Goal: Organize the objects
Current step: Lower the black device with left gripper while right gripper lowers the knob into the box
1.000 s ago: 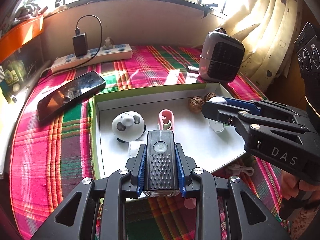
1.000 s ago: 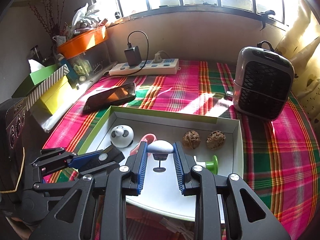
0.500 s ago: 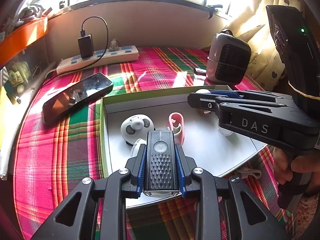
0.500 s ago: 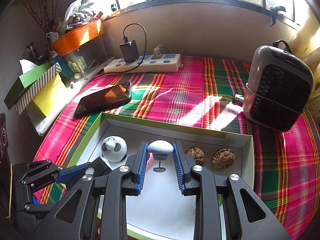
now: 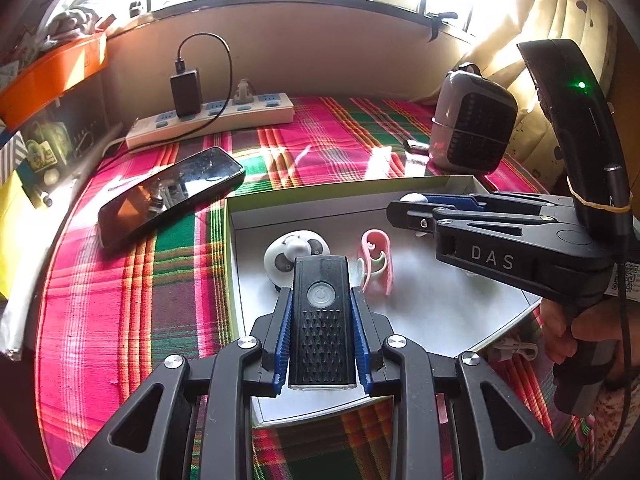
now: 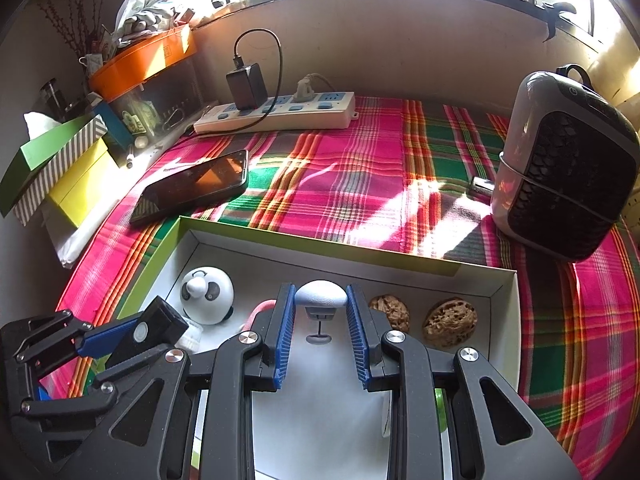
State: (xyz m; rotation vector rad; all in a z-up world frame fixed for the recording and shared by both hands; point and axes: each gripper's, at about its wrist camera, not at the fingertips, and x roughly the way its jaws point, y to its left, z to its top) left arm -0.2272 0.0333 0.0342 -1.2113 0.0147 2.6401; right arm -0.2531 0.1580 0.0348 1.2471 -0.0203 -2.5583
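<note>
My left gripper is shut on a black bike light with a round power button, held above the near left part of a white box with a green rim. My right gripper is shut on the domed top of a small white mushroom-shaped piece, whose stem and foot hang above the box floor. In the box lie a panda figure, a pink clip and two walnuts. The right gripper reaches in from the right in the left wrist view.
A phone lies on the plaid cloth left of the box. Along the back wall runs a power strip with a charger. A small heater stands at the right. Stacked coloured boxes line the left edge.
The right gripper has carried the white piece forward over the box, closer to the walnuts and the far wall. The left gripper has hardly moved and still holds the light.
</note>
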